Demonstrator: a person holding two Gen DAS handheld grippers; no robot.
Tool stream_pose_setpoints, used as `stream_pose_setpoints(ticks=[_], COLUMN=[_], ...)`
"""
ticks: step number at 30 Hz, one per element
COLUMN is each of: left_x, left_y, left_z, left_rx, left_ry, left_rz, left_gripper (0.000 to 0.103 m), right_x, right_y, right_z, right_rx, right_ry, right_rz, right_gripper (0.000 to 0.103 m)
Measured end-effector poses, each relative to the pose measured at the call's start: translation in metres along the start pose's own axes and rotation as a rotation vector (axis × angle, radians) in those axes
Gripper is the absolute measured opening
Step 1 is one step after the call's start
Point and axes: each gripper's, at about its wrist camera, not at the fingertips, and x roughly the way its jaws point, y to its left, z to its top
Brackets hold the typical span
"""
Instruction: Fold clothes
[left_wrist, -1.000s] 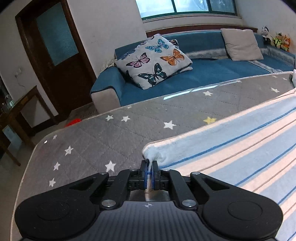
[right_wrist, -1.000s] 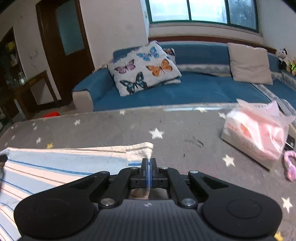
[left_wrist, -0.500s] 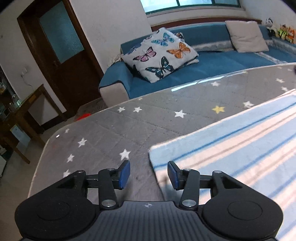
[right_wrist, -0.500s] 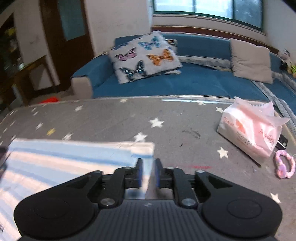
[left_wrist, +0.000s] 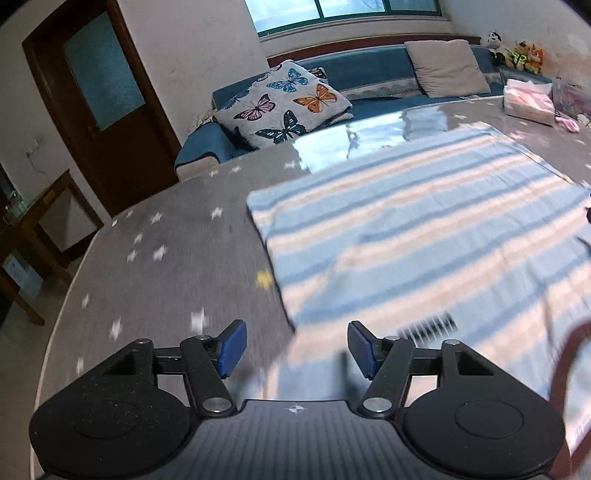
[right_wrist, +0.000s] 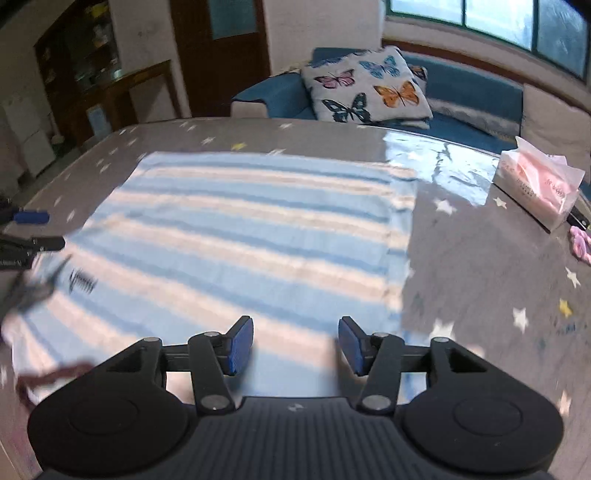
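A blue, white and peach striped garment (left_wrist: 424, 229) lies flat on the grey star-patterned table (left_wrist: 166, 266); it also shows in the right wrist view (right_wrist: 251, 236). My left gripper (left_wrist: 295, 349) is open and empty, raised above the garment's near left edge. My right gripper (right_wrist: 295, 345) is open and empty, raised above the garment's near right part. The left gripper's blue pad (right_wrist: 33, 217) shows at the left edge of the right wrist view. Both views are motion-blurred.
A pink tissue pack (right_wrist: 535, 188) and a pink hair tie (right_wrist: 581, 240) lie on the table's right side. A blue sofa (left_wrist: 369, 74) with a butterfly cushion (left_wrist: 284, 103) stands beyond the far edge. A dark door (left_wrist: 92, 92) is at left.
Both grippers let go of the garment's far corners, opened wide, and drew back and up. The garment now lies flat with its far edge laid down.
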Motion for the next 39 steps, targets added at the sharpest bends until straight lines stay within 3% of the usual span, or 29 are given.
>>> stream_pose_setpoints(ticks=[4,6,9,13,16,18,20,22,24,26,31,32,35,39], left_x=[-0.02,-0.026,-0.033,-0.047,-0.05,-0.05,-0.052,-0.052,-0.05,-0.049,-0.048,-0.047,-0.045,-0.041], left_y=[0.002,0.004,0.025,0.047,0.056,0.058,0.06,0.063,0.062,0.063,0.058,0.058,0.062,0.072], left_z=[-0.032,-0.048,-0.066,-0.08,-0.09,-0.095,-0.099,-0.101,-0.101,-0.099,-0.096,-0.094,-0.091,-0.088], left_rx=[0.0,-0.001,-0.102,-0.228,-0.289,-0.313,-0.341,-0.37,-0.367,-0.363,-0.314,-0.305,-0.285,-0.318], left_ry=[-0.019,-0.015,0.014,0.016,0.032,0.05,0.051,0.051,0.04,0.037,0.021,0.021,0.009,0.019], left_rz=[0.036,0.097,0.117,0.124,0.084,0.065,0.034,-0.006,-0.005,-0.001,0.038,0.051,0.105,0.122], left_gripper=[0.072,0.072,0.072,0.071,0.069,0.064,0.049,0.042,0.029,0.007,0.0,0.0,0.0,0.0], right_x=[-0.017,-0.024,-0.036,-0.06,-0.064,-0.06,-0.057,-0.053,-0.049,-0.042,-0.028,-0.027,-0.032,-0.037], right_y=[0.023,0.034,0.049,0.083,0.115,0.145,0.167,0.189,0.206,0.218,0.233,0.233,0.226,0.222], right_z=[-0.029,-0.043,-0.052,-0.054,-0.054,-0.055,-0.058,-0.06,-0.064,-0.068,-0.079,-0.079,-0.079,-0.084], right_rx=[-0.059,-0.089,-0.15,-0.244,-0.319,-0.387,-0.443,-0.497,-0.536,-0.574,-0.618,-0.62,-0.599,-0.624], right_ry=[-0.045,-0.044,-0.067,-0.124,-0.13,-0.123,-0.125,-0.122,-0.128,-0.125,-0.097,-0.096,-0.085,-0.073], right_rz=[-0.005,-0.025,-0.028,0.083,0.182,0.256,0.297,0.331,0.343,0.343,0.309,0.3,0.308,0.308], right_gripper=[0.06,0.061,0.06,0.059,0.058,0.054,0.048,0.045,0.042,0.038,0.019,0.011,0.007,0.007])
